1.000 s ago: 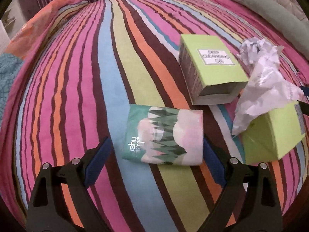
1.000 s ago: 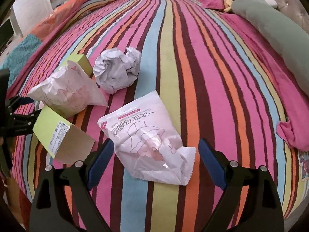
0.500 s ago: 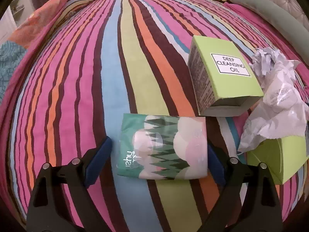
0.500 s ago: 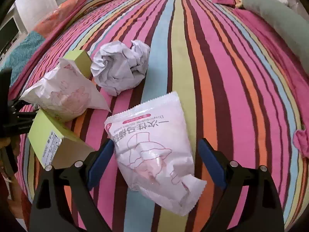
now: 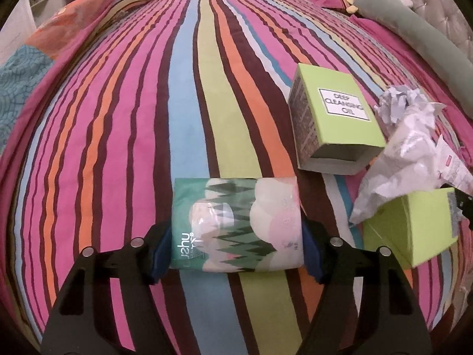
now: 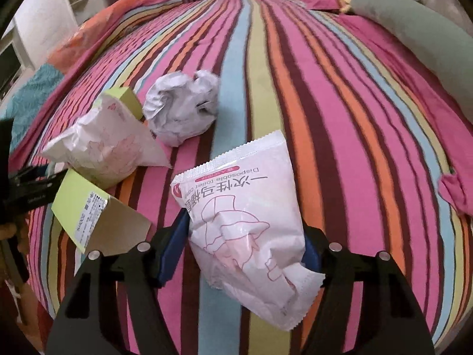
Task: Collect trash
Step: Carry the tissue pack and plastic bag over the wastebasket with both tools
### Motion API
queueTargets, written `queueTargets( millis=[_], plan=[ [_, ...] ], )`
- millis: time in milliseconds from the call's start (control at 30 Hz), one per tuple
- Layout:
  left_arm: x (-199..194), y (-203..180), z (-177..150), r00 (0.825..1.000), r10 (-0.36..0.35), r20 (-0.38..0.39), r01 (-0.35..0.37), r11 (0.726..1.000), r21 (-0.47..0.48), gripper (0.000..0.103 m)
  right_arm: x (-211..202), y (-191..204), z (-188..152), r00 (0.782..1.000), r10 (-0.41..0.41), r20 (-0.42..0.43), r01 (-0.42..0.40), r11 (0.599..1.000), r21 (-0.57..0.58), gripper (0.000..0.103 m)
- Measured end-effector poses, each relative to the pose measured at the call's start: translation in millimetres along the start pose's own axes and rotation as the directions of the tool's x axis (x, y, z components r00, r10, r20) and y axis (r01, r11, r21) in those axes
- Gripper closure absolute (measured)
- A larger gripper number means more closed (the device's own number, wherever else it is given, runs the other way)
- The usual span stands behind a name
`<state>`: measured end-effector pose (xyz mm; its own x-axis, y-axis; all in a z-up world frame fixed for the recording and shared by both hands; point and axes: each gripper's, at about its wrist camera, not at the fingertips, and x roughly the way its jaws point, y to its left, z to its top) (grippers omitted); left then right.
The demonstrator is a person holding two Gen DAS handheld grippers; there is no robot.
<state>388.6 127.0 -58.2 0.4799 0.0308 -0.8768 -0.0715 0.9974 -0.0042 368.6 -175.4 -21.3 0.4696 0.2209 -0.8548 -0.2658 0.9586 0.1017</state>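
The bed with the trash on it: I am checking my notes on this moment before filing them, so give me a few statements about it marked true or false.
1. The left gripper has its jaws against the two ends of the green tissue pack. True.
2. The green box reads "Deep Cleansing Oil". True.
3. The right gripper has its jaws around the crumpled paper ball. False: they close on the pink-and-white packet; the ball lies apart, farther up the bed.
4. The bedspread is plain white. False: it is striped in many colours.
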Motion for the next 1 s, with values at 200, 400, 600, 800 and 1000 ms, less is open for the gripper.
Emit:
queueTargets(
  millis=[200, 400, 600, 800, 1000],
  plan=[
    [-23.0, -0.7, -11.6, 1.000, -0.019, 0.021, 0.019, 1.000, -0.015, 0.034, -17.7, -16.2, -5.8, 1.000, -0.002, 0.013, 0.001, 0.997, 0.083, 0.039],
    [-50.7, -3.3, -30.6, 0.998, -0.034, 0.044, 0.035, 0.999, -0.014, 0.034, -38.8, -28.9, -25.9, 1.000, 0.019, 0.022, -0.023, 0.988, 0.155, 0.039],
    [-73.7, -9.5, -58.4, 0.998, -0.044, 0.052, 0.044, 0.999, 0.000, 0.034, -57.1, -30.4, -47.0, 0.999, 0.023, 0.031, -0.029, 0.984, 0.178, 0.039],
    [-96.3, -22.5, -96.7, 0.996, -0.065, 0.057, 0.063, 0.998, 0.027, 0.034, -76.4, -28.7, -80.0, 0.997, 0.062, 0.036, -0.068, 0.976, 0.205, 0.039],
    [-118.1, -28.6, -138.7, 0.995, -0.083, 0.061, 0.082, 0.996, 0.024, 0.034, -92.0, -17.1, -105.5, 0.995, 0.092, 0.050, -0.100, 0.976, 0.196, 0.039]
  ],
)
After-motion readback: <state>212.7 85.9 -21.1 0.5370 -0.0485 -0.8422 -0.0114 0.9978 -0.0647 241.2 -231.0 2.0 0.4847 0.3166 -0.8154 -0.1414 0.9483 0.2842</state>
